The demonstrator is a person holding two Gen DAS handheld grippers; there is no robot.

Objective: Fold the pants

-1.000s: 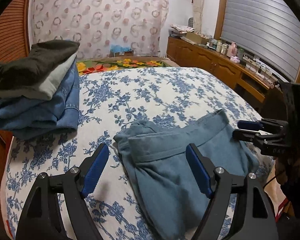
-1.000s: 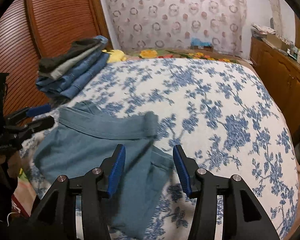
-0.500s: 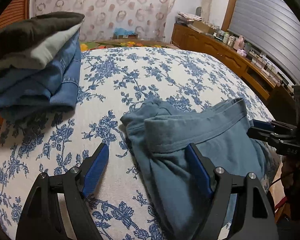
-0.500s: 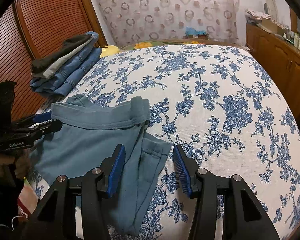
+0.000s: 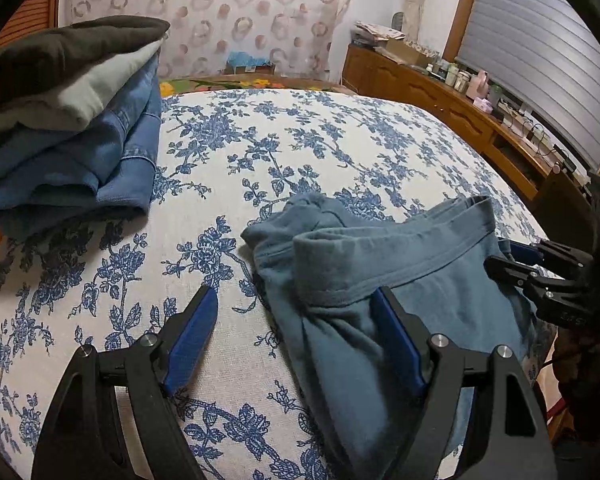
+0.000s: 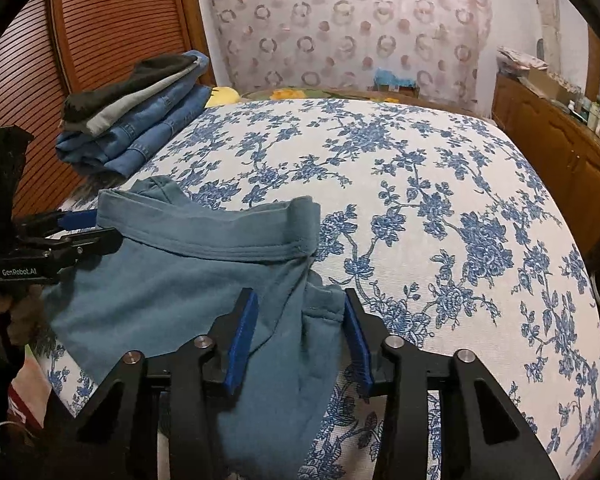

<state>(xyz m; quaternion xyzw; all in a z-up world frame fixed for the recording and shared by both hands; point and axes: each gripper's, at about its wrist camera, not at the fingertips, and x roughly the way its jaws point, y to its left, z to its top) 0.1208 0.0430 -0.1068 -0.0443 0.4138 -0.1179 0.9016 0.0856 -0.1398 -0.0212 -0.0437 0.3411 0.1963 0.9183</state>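
Observation:
Teal-blue pants point(image 5: 380, 276) lie crumpled on the bed near its front edge, waistband raised toward the far side; they also show in the right wrist view point(image 6: 188, 276). My left gripper point(image 5: 296, 320) is open, its jaws straddling the pants' left waistband corner, just above the cloth. My right gripper point(image 6: 298, 316) is open, its jaws either side of the pants' right fold below the waistband. Each gripper shows from the side in the other's view, the right one point(image 5: 516, 258) and the left one point(image 6: 88, 226).
The bed point(image 6: 420, 184) has a white cover with blue flowers. A stack of folded jeans and dark and grey garments point(image 5: 64, 132) sits at the bed's far left, also in the right wrist view point(image 6: 136, 108). A wooden dresser point(image 5: 460, 108) runs along the right.
Both grippers have moved forward and down toward the pants and now straddle the cloth. The waistband has bunched up and stands higher. Both stay open.

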